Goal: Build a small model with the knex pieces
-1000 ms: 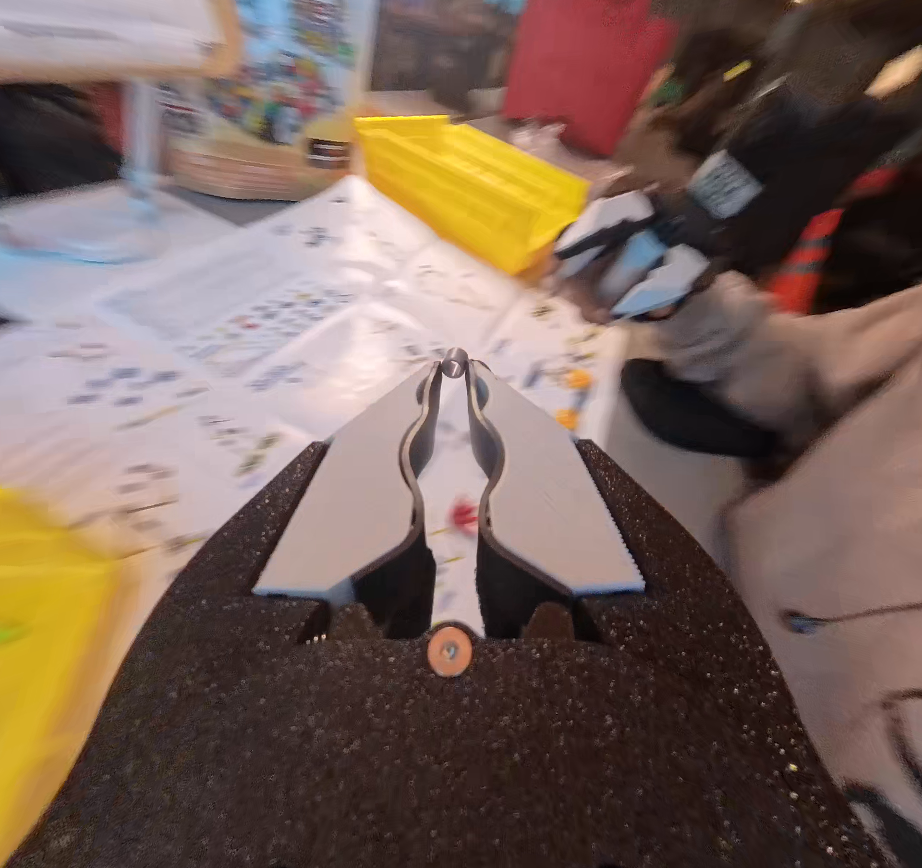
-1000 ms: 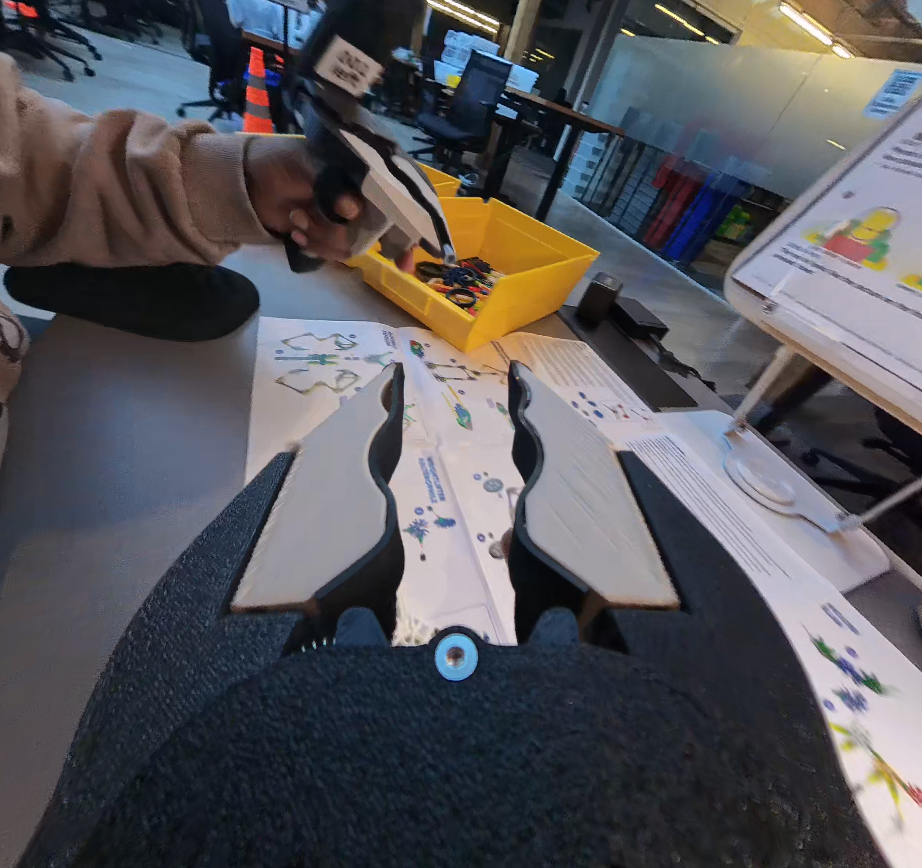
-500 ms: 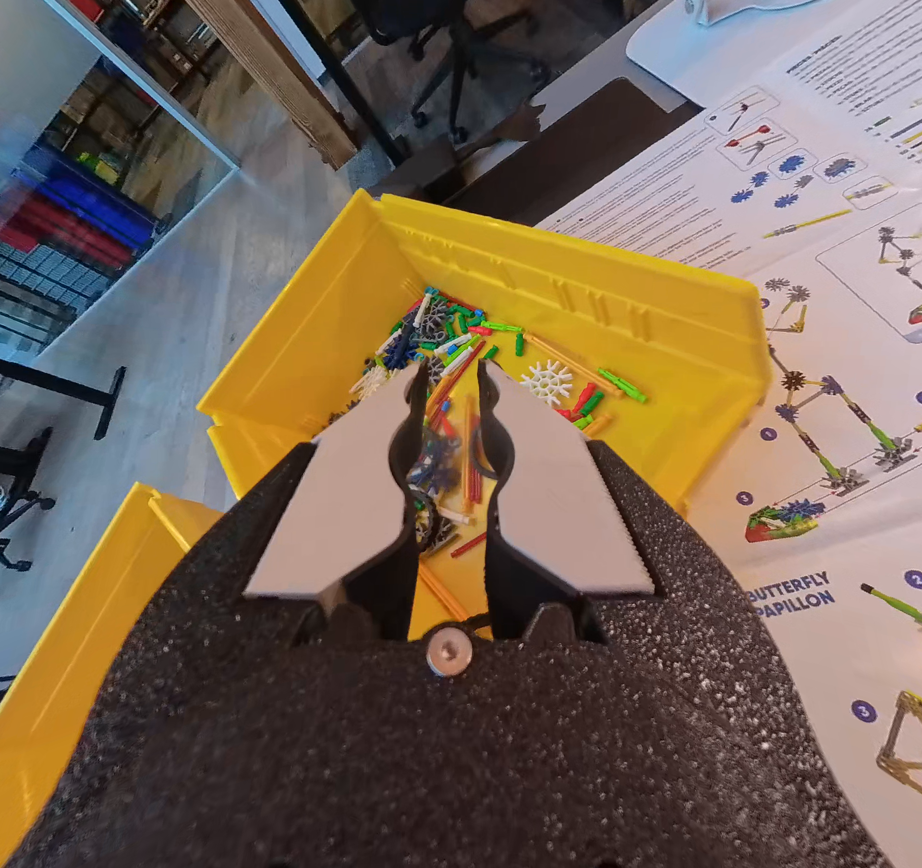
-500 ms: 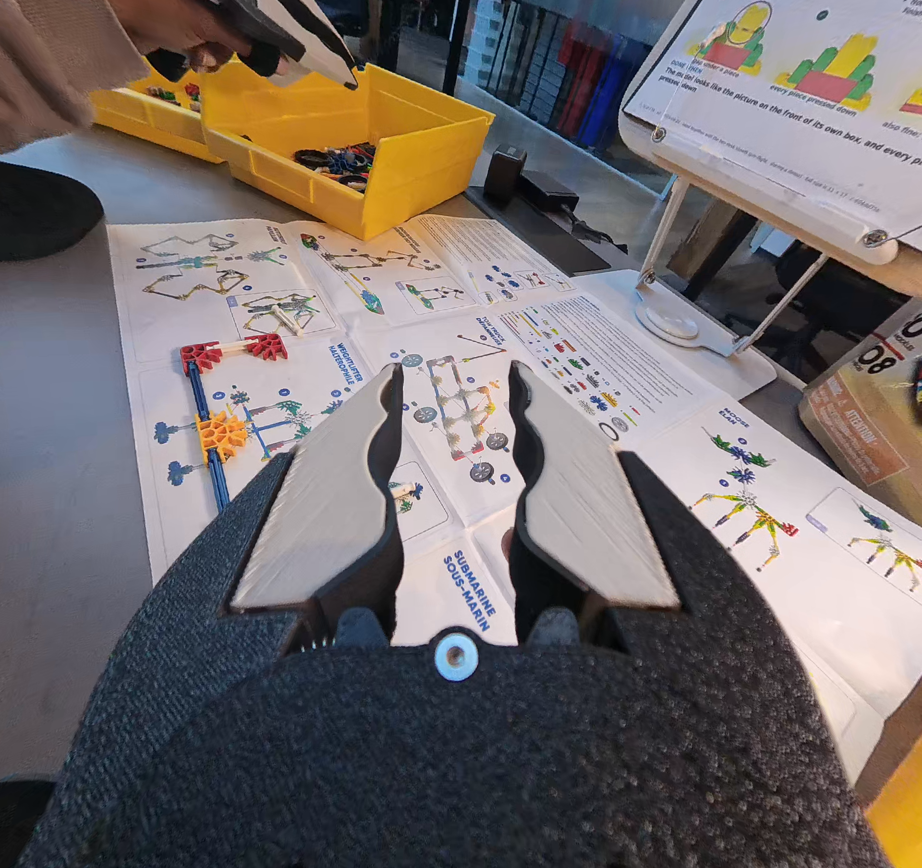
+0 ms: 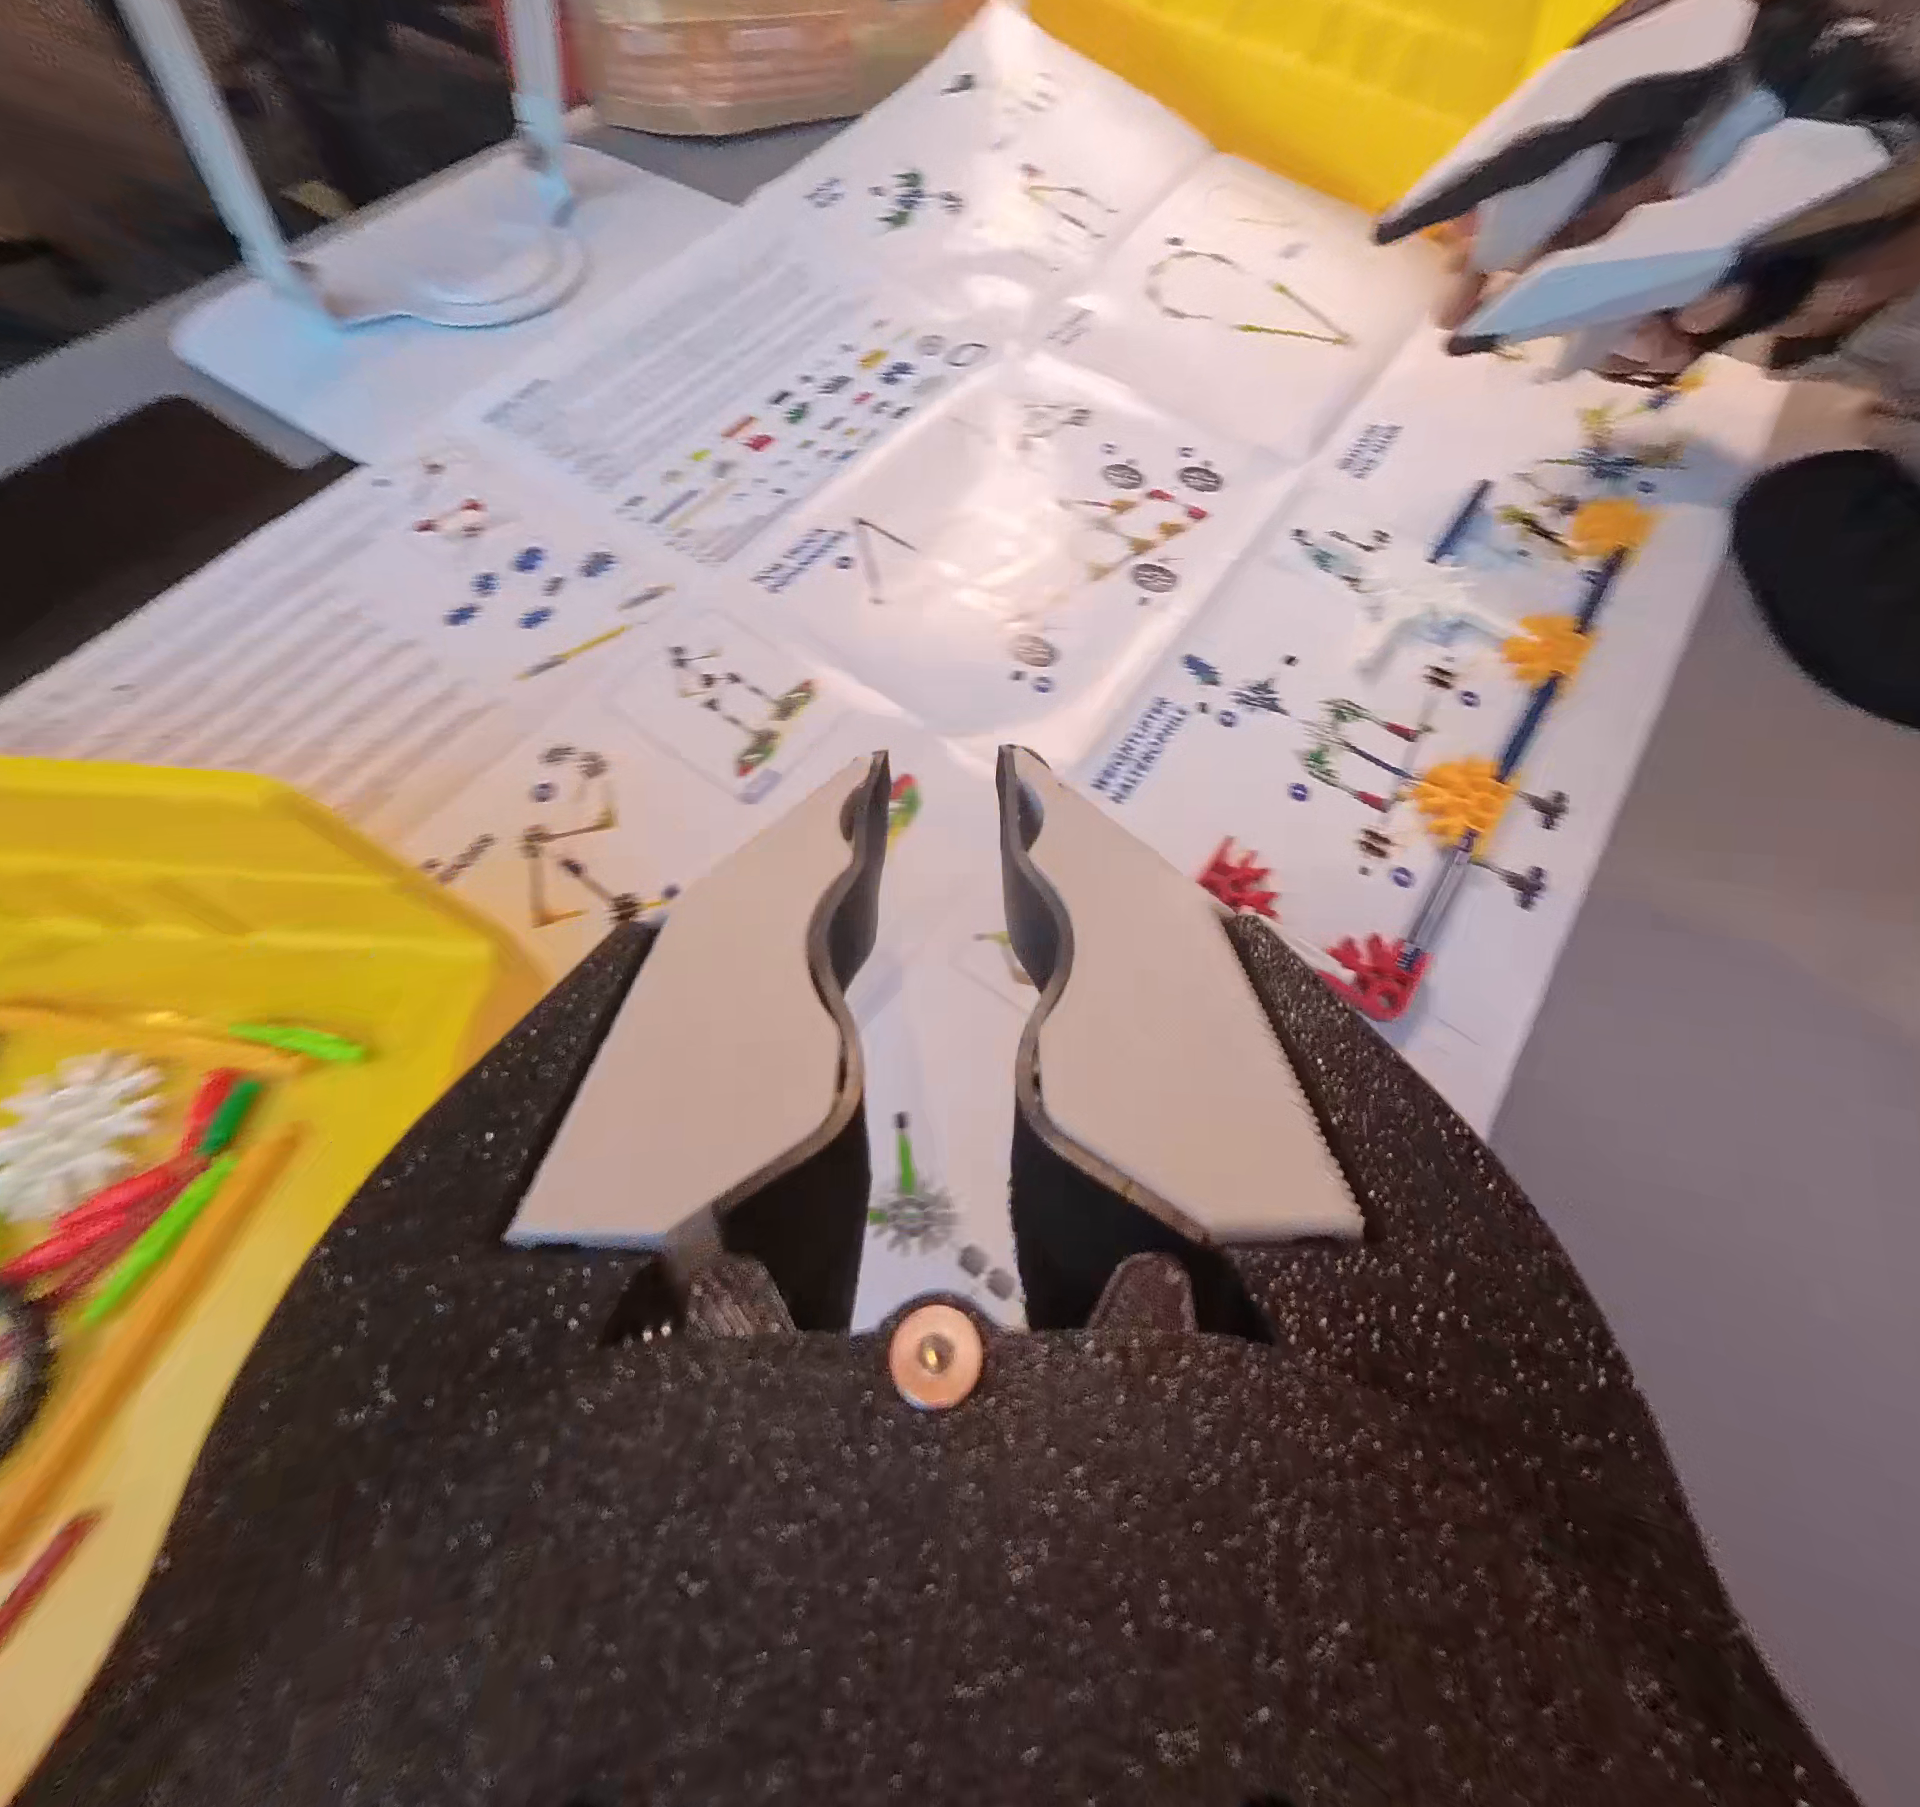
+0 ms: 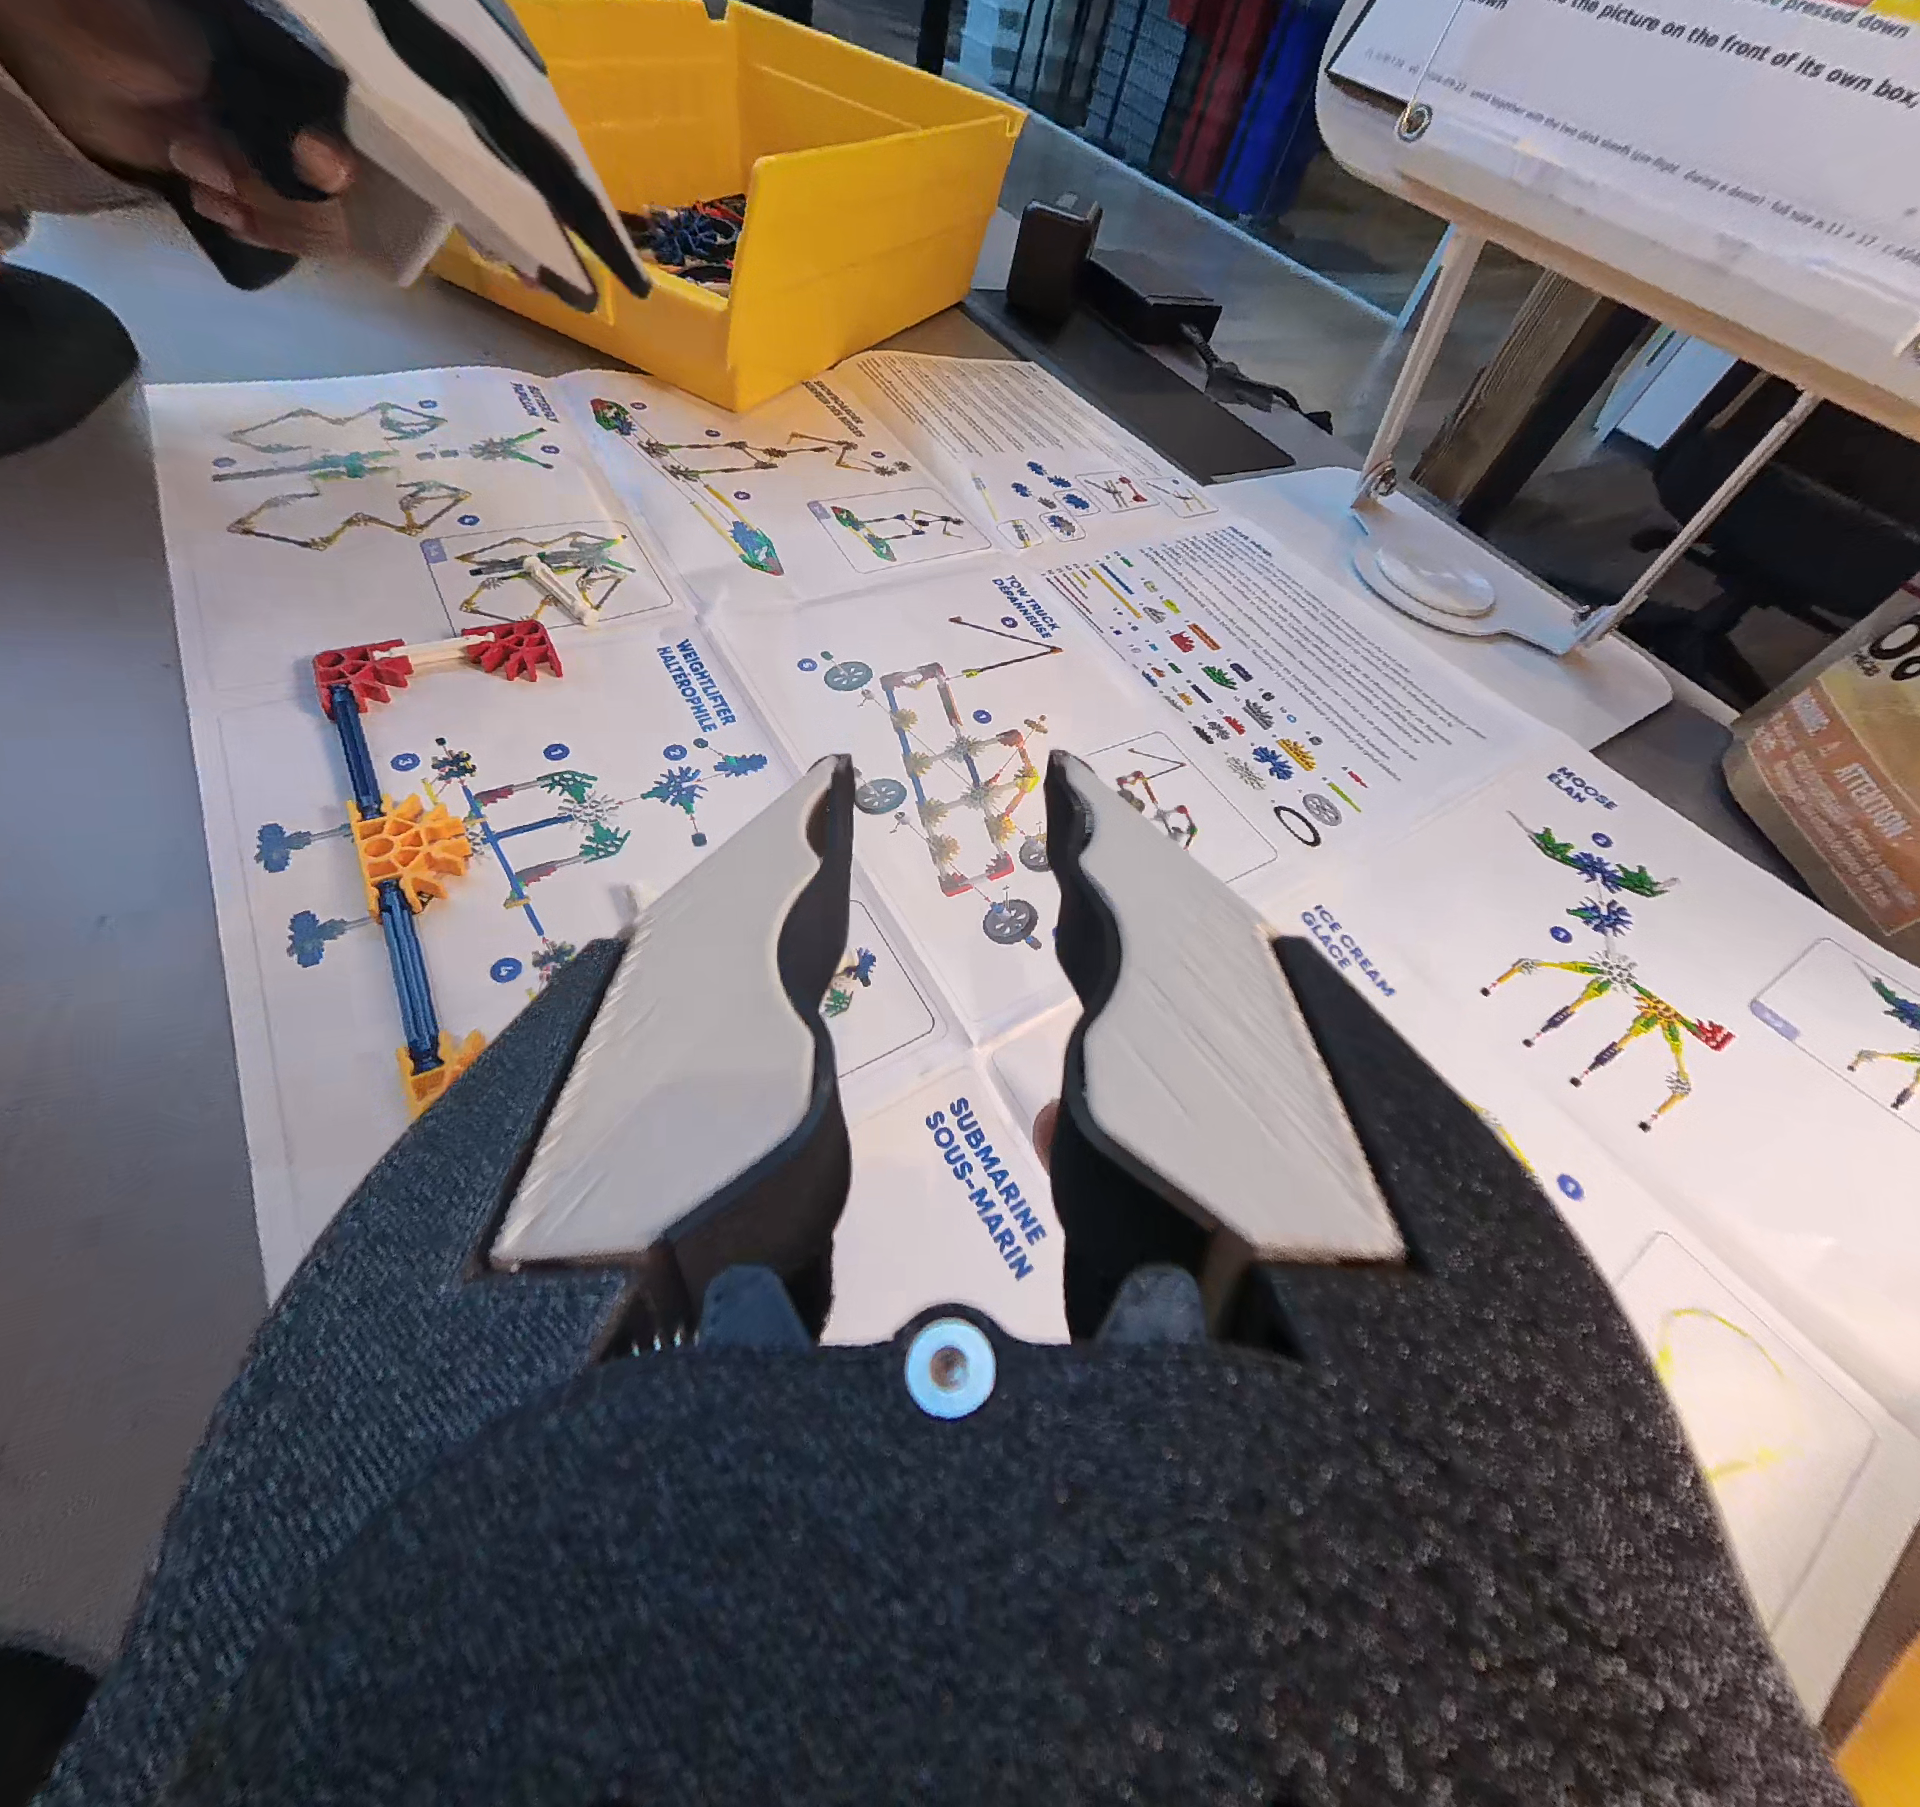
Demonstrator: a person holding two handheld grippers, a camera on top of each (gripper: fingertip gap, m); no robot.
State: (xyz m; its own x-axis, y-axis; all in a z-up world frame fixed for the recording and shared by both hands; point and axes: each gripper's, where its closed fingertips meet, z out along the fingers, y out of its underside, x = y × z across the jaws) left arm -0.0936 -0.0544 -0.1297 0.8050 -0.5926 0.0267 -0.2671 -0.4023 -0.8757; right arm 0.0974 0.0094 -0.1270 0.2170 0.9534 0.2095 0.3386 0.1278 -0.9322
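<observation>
Above the instruction sheet (image 6: 935, 552), the right gripper (image 6: 948, 786) and the left gripper (image 5: 940, 778) are held agape and empty; a yellow bin (image 6: 852, 199) is seen far left.

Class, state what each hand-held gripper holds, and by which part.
Nothing: the left hand-held gripper and right hand-held gripper are both open and empty above the instruction sheet.

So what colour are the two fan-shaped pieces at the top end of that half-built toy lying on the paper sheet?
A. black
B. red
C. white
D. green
B: in the right wrist view the two fan-shaped connectors at the top end of the blue-rod model are red, joined by a white rod, on the instruction sheet.
</observation>
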